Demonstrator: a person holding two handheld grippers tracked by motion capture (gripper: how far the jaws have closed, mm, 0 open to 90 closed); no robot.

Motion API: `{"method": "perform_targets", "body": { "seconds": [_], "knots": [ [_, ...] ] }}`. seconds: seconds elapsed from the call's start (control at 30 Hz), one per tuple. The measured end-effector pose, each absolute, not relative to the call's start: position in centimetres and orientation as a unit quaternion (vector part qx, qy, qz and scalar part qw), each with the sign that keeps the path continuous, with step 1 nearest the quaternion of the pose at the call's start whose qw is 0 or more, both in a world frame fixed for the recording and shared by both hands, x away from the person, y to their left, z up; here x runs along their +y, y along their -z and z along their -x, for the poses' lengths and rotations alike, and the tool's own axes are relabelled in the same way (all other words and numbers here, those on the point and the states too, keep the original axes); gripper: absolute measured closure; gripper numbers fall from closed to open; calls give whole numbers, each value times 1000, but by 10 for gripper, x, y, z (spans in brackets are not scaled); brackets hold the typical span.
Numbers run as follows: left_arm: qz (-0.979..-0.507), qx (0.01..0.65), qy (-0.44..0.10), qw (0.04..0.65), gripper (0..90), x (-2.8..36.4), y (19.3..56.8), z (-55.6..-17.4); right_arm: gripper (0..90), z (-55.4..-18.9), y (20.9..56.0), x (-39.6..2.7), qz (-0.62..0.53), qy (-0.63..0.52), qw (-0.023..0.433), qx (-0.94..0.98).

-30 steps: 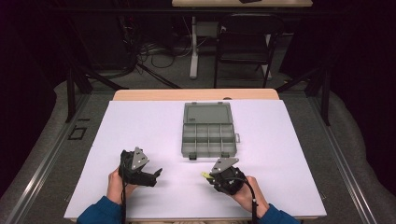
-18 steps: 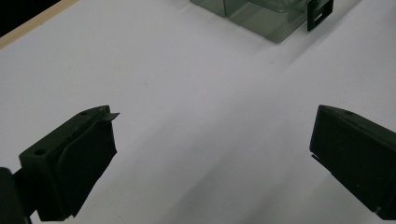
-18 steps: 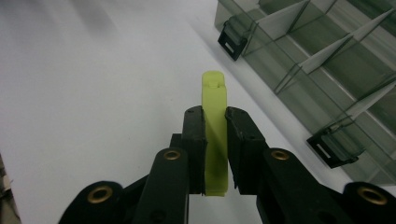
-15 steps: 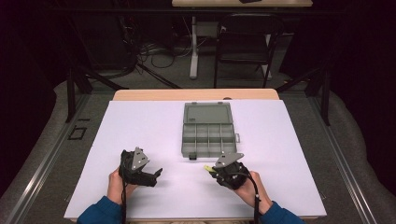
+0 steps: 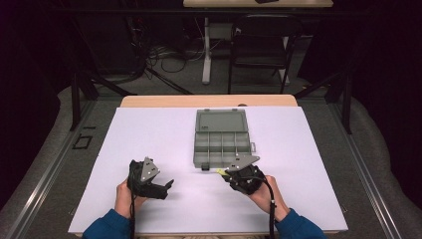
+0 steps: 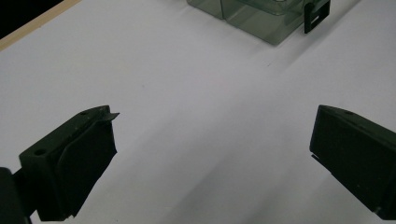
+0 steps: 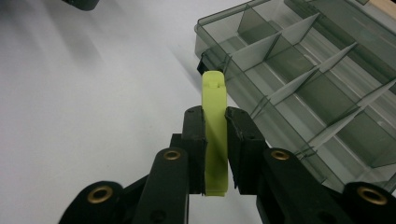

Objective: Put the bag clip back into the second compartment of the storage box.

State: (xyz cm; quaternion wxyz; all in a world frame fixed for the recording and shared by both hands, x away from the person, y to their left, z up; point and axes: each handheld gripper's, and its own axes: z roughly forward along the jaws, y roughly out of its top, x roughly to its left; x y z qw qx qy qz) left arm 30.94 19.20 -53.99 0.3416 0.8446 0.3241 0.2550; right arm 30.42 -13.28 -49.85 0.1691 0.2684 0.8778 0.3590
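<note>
Seen from the high view, a person in blue sleeves sits at a white surface (image 5: 149, 139) and holds a black claw in each hand. The right claw (image 5: 222, 172) sits near the front of the surface, just in front of the near edge of a grey-green organizer box (image 5: 221, 144). Its jaws are closed on a small yellow-green piece (image 5: 219, 171), which pokes out toward the box's front left corner.

From the right gripper view, the right claw (image 7: 215, 128) pinches the yellow-green piece (image 7: 215, 135) between its two black pads. The piece is flat and narrow and stands on edge between them, and its far end reaches past the fingertips (image 7: 194, 123) toward the box's corner. Whether it touches the box cannot be told. The organizer box (image 7: 308, 88) is translucent, with thin dividers making rows of compartments, and its lid lies open and flat behind it.

The left claw (image 5: 166, 186) rests on the surface to the left, well apart from the box, held by the left hand (image 5: 127, 196). In the left gripper view its jaws stand wide apart, with bare white surface (image 6: 196, 116) between them, so the left claw (image 6: 212, 135) grips nothing. A corner of the box (image 6: 261, 18) and its black latch (image 6: 316, 14) appear at the top of that view.
</note>
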Motion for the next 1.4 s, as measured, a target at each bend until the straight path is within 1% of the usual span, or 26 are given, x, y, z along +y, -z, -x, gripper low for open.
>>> {"method": "perform_targets", "body": {
  "seconds": [0.87, 1.4],
  "knots": [
    [-841, 324, -259, 347, 0, 191, 537, -308, 780, -332, 479, -136, -279, -369, 181, 868],
    [-842, 323, -260, 346, 0, 191, 537, -309, 780, -369, 471, -123, -291, -357, 186, 868]
  ]
}}
